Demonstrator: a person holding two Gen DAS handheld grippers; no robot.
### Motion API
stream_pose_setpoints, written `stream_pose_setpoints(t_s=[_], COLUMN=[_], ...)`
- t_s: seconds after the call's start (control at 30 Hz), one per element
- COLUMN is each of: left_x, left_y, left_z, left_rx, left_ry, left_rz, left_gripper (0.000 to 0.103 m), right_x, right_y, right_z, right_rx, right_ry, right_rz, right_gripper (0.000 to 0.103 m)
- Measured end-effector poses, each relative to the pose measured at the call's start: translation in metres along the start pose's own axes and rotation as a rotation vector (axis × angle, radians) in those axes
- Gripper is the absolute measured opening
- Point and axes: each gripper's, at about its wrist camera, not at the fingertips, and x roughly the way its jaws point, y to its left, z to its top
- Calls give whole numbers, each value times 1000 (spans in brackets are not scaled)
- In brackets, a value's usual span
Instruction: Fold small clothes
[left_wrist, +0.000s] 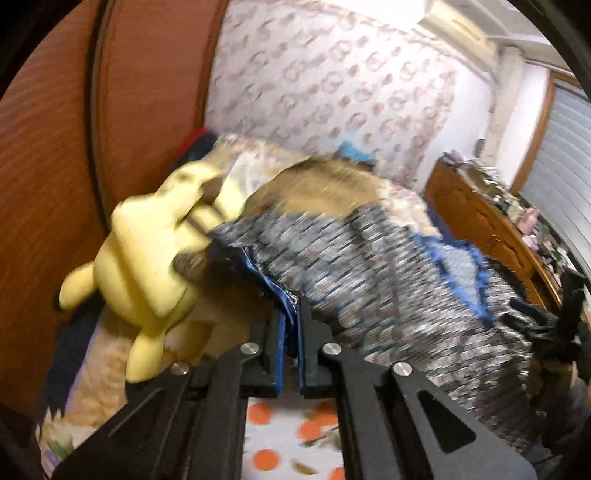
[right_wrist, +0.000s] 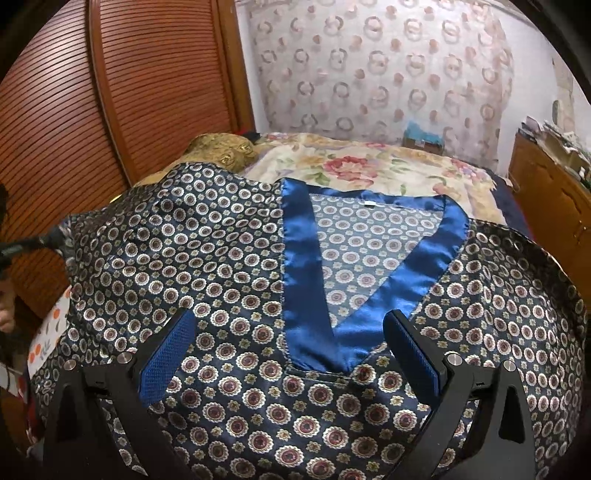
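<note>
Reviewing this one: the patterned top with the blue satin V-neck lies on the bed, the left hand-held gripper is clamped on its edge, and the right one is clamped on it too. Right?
Not quite. The right hand-held gripper is open above the patterned top, as the right wrist view shows. The left hand-held gripper is clamped on its edge.

Domestic bedroom: bed (right_wrist: 369, 166) with floral blanket ahead of the claw, louvred wooden wardrobe doors (right_wrist: 110, 92) left, patterned wallpaper (right_wrist: 369, 74) beyond, cluttered wooden dresser (left_wrist: 480, 218) right
</note>
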Motion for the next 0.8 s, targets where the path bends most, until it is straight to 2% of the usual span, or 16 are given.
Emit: stream_pose_setpoints(t_s=[0.2, 0.33, 0.4, 0.53, 0.63, 0.7, 0.73, 0.77, 0.8], left_x=[0, 15, 21, 37, 42, 40, 41, 40, 39], left_y=[-64, -116, -133, -153, -156, -150, -148, -144, -140], left_z=[35, 43, 41, 32, 26, 25, 25, 25, 25], left_rx=[129, 211, 237, 280, 282, 271, 267, 260, 250], left_ry=[-35, -16, 1, 56, 96, 95, 95, 95, 93], left_rz=[-127, -210, -228, -211, -203, -180, -169, -157, -152], left_gripper=[1, 1, 1, 4, 5, 7, 14, 29, 36], right_x=[-12, -23, -27, -34, -33, -31, -30, -28, -27], right_y=[-10, -20, -24, -34, -37, -38, -37, -37, -35], right_z=[-1, -4, -6, -9, -10, -10, -8, -7, -5], right_rx=[27, 48, 58, 79, 81, 80, 79, 77, 74], right_ry=[-26, -38, -43, -40, -29, -23, -21, -19, -17], right_rz=[-22, -41, -50, -66, -68, -64, -59, -54, -48], right_gripper=[103, 103, 103, 103, 103, 103, 103, 103, 103])
